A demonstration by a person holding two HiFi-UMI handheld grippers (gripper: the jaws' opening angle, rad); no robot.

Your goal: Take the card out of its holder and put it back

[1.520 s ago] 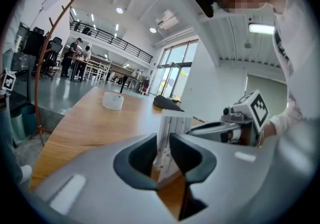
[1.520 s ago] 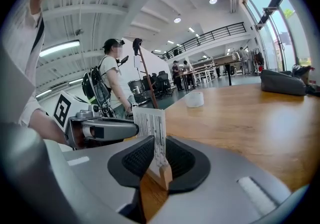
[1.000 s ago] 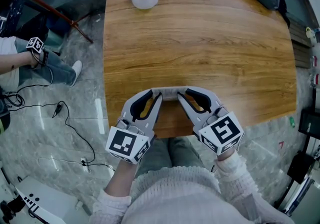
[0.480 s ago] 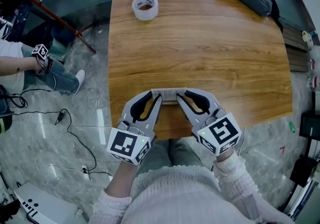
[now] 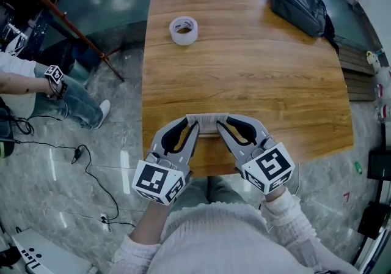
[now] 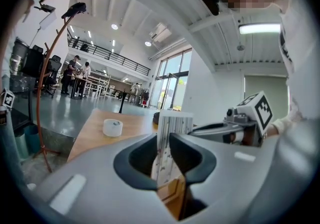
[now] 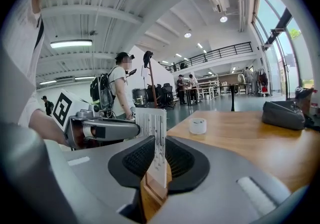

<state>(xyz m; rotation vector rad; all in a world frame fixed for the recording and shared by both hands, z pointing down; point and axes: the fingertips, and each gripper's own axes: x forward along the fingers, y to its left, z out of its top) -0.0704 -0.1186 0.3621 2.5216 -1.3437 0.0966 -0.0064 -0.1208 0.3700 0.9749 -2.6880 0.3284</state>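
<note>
A white card (image 5: pixel 208 121) printed with thin lines stands upright in a small wooden holder (image 5: pixel 208 134) near the table's front edge. My left gripper (image 5: pixel 193 122) is shut on the card's left end and my right gripper (image 5: pixel 222 122) on its right end, tips facing each other. In the left gripper view the card (image 6: pixel 174 123) rises between the pads of the left gripper (image 6: pixel 162 143), with the holder (image 6: pixel 172 193) below and the right gripper (image 6: pixel 235 130) beyond. From the right gripper (image 7: pixel 159 149), the card (image 7: pixel 151 120), the holder (image 7: pixel 152 195) and the left gripper (image 7: pixel 100 130) show.
The wooden table (image 5: pixel 256 71) carries a roll of white tape (image 5: pixel 183 30) at the far left and a black bag (image 5: pixel 299 5) at the far right corner. A seated person (image 5: pixel 36 86) and a slanted red pole (image 5: pixel 61 16) are on the floor to the left, with cables.
The head view has shifted so that more of the far table shows. Both grippers stay closed on the card at the same spot by the front edge.
</note>
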